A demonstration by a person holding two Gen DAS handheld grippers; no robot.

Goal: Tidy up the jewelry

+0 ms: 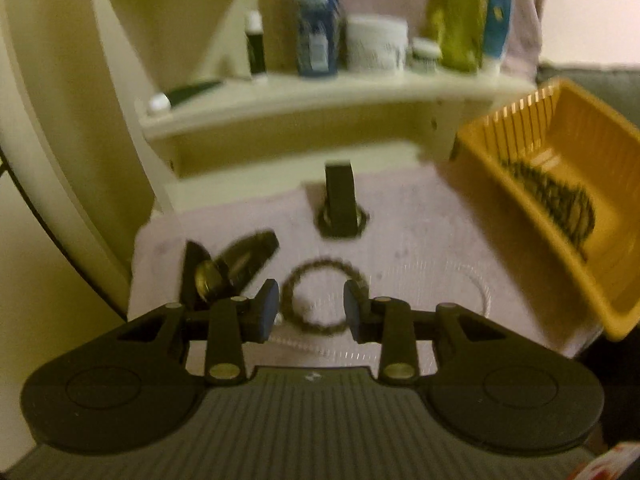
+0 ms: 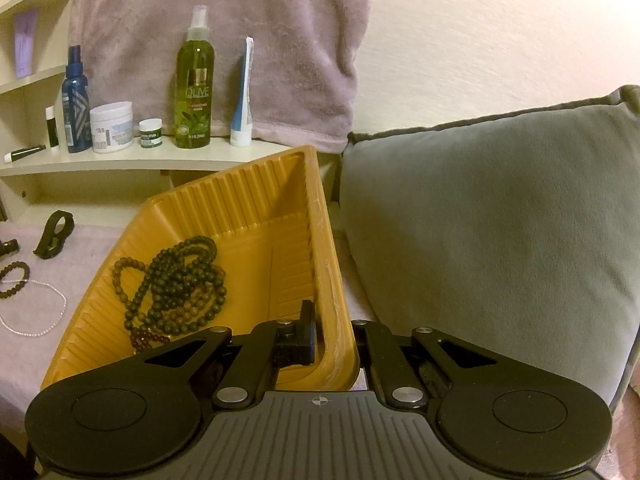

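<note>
Left wrist: left gripper (image 1: 311, 307) angled down, spread over bracelet (image 1: 320, 296), right gripper (image 2: 334, 334) pinching tray (image 2: 332, 280) rim.

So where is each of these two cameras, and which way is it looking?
Left wrist: rides the left tongs, looking down at a dark bead bracelet on the towel; the open fingers show.
Right wrist: rides the right tongs, clamped on the yellow tray's rim, beads inside.
Shared: tray, bracelet, white bead string, shelf bottles.

Left wrist view: angled down, close over towel-covered worktop (image 1: 400, 232). Right wrist view: shallower, close at yellow tray (image 2: 256, 216) rim. Shared: tray, shelf (image 2: 152, 158), worktop.
</note>
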